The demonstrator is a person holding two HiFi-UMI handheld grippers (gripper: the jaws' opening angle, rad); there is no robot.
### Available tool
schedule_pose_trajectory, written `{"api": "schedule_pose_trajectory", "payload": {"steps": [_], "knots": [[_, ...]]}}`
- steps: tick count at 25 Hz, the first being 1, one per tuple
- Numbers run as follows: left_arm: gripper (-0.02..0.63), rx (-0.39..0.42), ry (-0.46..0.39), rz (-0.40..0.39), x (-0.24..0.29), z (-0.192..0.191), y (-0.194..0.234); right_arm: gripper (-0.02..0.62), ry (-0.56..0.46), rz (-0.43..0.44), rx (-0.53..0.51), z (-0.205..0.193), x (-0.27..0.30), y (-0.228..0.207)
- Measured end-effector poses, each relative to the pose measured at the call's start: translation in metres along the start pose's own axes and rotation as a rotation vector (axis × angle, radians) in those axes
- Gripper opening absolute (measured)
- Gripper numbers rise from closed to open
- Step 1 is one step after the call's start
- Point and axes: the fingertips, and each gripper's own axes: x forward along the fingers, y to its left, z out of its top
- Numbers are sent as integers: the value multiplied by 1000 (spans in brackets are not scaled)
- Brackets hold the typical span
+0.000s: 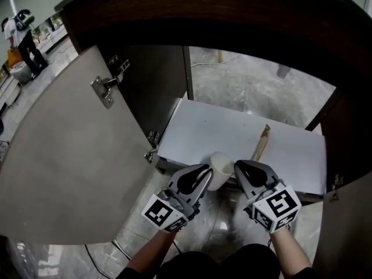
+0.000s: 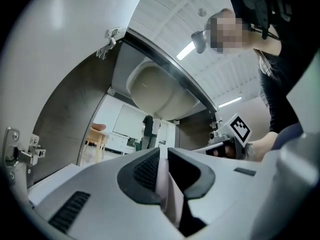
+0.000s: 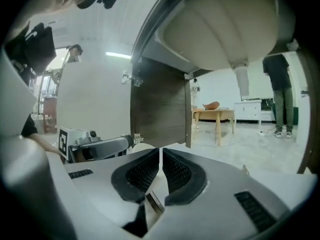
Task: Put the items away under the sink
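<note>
A white paper cup (image 1: 221, 168) lies at the front edge of the white cabinet floor (image 1: 215, 129) under the sink. My left gripper (image 1: 204, 178) reaches it from the lower left and is shut on its thin pale wall (image 2: 165, 184), which shows pinched between the pads. My right gripper (image 1: 239, 168) sits just right of the cup, jaws shut with nothing between them (image 3: 160, 156). In the right gripper view the left gripper (image 3: 100, 145) holds the cup (image 3: 137, 146). A wooden-handled tool (image 1: 261, 143) lies on the cabinet floor behind the right gripper.
The left cabinet door (image 1: 64, 156) stands wide open, its hinge (image 1: 104, 89) showing; the right door (image 1: 349, 231) is open too. The sink bowl (image 3: 220, 24) and its drain pipe (image 3: 242, 81) hang overhead. A person (image 1: 23, 36) stands far off.
</note>
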Motion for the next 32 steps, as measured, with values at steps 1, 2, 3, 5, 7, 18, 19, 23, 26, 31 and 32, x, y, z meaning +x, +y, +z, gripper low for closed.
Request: {"api": "schedule_pose_trajectory", "payload": {"steps": [1, 2, 3, 5, 7, 18, 19, 23, 26, 31, 32], "knots": [[51, 2, -11, 10, 0, 3, 4, 35, -16, 7, 34, -2, -4, -3], [51, 4, -21, 25, 1, 5, 9, 35, -34, 17, 74, -5, -6, -5], [51, 7, -28, 43, 1, 6, 14, 40, -49, 31, 120, -9, -8, -5], [51, 10, -38, 76, 3, 7, 24, 152, -59, 73, 226, -21, -6, 0], [51, 8, -48, 90, 5, 9, 30, 227, -37, 122, 301, -34, 5, 11], [51, 25, -58, 59, 14, 1, 26, 242, 20, 106, 237, -46, 41, 12], [51, 31, -55, 52, 16, -1, 26, 242, 27, 92, 177, -46, 43, 10], [51, 68, -26, 26, 22, -12, 23, 242, 69, 27, -1, -52, 47, 2], [51, 87, 3, 6, 25, -22, 18, 242, 100, -7, -65, -59, 46, -2], [51, 73, 22, 4, 18, -35, 17, 241, 145, -59, -181, -68, 47, -1], [51, 81, 32, 8, 16, -37, 18, 239, 146, -63, -194, -68, 48, 0]]}}
